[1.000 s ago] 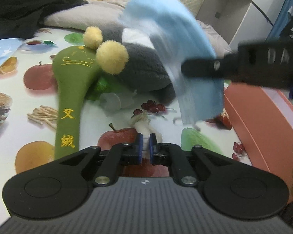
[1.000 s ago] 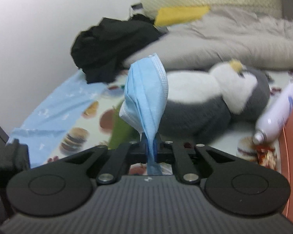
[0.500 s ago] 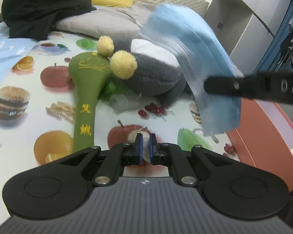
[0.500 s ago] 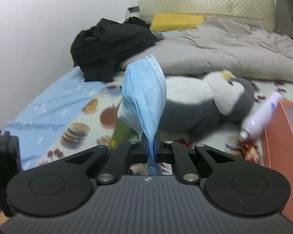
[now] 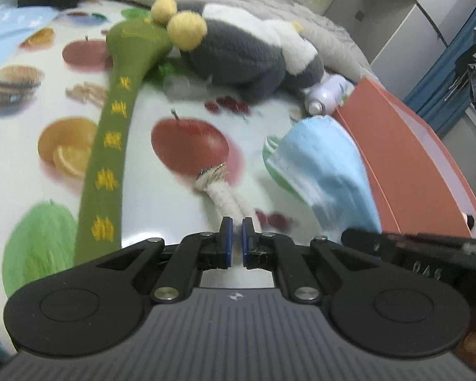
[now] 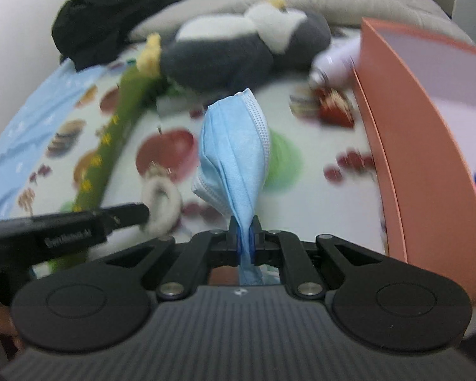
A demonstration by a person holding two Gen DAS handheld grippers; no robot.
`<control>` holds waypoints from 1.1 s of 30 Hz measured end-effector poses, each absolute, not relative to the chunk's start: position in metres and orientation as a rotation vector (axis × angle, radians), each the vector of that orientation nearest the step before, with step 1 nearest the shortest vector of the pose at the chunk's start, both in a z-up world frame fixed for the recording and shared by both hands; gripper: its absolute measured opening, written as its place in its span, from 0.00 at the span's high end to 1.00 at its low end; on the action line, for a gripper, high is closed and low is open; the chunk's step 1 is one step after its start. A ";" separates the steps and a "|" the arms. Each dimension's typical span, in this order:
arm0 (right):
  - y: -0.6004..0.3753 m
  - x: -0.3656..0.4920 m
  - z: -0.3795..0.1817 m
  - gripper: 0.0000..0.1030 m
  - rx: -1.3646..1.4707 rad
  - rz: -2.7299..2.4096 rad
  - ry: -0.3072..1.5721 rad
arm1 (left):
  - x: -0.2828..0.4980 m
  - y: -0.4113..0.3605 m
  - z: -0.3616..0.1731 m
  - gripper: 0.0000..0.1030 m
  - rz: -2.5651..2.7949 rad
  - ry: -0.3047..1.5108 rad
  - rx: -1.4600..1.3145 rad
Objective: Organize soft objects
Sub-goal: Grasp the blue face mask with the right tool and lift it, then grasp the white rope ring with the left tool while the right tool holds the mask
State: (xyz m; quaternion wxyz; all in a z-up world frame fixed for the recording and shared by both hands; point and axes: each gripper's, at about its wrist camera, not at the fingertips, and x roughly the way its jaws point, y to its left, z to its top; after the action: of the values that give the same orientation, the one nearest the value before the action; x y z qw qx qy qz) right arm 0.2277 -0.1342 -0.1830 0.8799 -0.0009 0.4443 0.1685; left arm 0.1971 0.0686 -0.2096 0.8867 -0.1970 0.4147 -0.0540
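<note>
— Blue face mask (image 6: 234,152): thin, pleated, near weightless, floppy. Likely to flap and fold on itself with any quick swing; no risk of breakage, some risk of slipping free if only an edge is caught.
— Held where?
— Pinched at one gathered end by the right gripper (image 6: 246,243), pads pressed together on the fabric, a short tail poking out behind the pads. Rest of it standing up and forward from the fingertips, above the fruit-print sheet (image 6: 311,165), not touching it as far as can be told. Seen from the left wrist view as a blurred blue fold (image 5: 325,171) just beside the orange box (image 5: 406,158).
— Better grip?
— Probably fine as is; a bunched end gives more cloth to bite than a single ear loop.
— And the other side?
— Left gripper (image 5: 234,241) nearly closed around a white cord loop (image 5: 220,190), soft, limp, with a small metal clasp at its far end. Small gap visible between the blue pads, cord running down into it; a firm pinch, hard to confirm.
— Surroundings?
— Green fabric mallet (image 5: 114,127) with yellow pom-poms lying to the left, grey-and-white plush penguin (image 6: 238,47) behind it, a pale spray bottle (image 6: 336,60) against the box corner, black clothing (image 6: 108,19) further back.
</note>
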 end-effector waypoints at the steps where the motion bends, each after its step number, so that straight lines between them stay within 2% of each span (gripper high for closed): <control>1: -0.136 0.224 -0.186 0.90 0.000 0.348 0.938 | 0.194 0.067 -0.211 0.93 -0.109 0.870 -0.410; 5: -0.141 0.216 -0.194 0.88 0.001 0.335 0.966 | 0.191 0.065 -0.212 0.91 -0.094 0.877 -0.402; 6: -0.141 0.214 -0.194 0.84 -0.011 0.340 0.962 | 0.191 0.066 -0.212 0.85 -0.097 0.872 -0.405; 7: -0.140 0.211 -0.194 0.77 -0.025 0.346 0.954 | 0.191 0.067 -0.211 0.79 -0.097 0.869 -0.407; 8: -0.139 0.209 -0.192 0.70 -0.035 0.352 0.945 | 0.191 0.067 -0.211 0.63 -0.091 0.867 -0.407; 9: -0.139 0.208 -0.191 0.56 -0.037 0.358 0.937 | 0.192 0.067 -0.209 0.56 -0.087 0.860 -0.405; 10: -0.139 0.208 -0.190 0.47 -0.036 0.360 0.930 | 0.191 0.066 -0.209 0.55 -0.087 0.849 -0.401; 11: -0.138 0.208 -0.189 0.45 -0.037 0.363 0.919 | 0.192 0.066 -0.209 0.55 -0.089 0.849 -0.399; 15: -0.136 0.212 -0.185 0.44 -0.068 0.363 0.863 | 0.196 0.066 -0.209 0.50 -0.094 0.839 -0.398; 18: -0.130 0.213 -0.186 0.44 -0.098 0.407 0.822 | 0.198 0.065 -0.210 0.50 -0.096 0.833 -0.384; 30: -0.114 0.225 -0.219 0.47 -0.143 0.435 0.854 | 0.204 0.060 -0.218 0.49 -0.085 0.858 -0.340; 33: -0.115 0.226 -0.219 0.55 -0.151 0.428 0.854 | 0.205 0.058 -0.219 0.47 -0.086 0.859 -0.333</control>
State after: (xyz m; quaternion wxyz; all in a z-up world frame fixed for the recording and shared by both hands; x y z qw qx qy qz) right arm 0.2256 -0.1149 -0.2191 0.8854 -0.0724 0.4106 0.2056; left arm 0.2051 0.0582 -0.2190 0.8949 -0.1605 0.4144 -0.0414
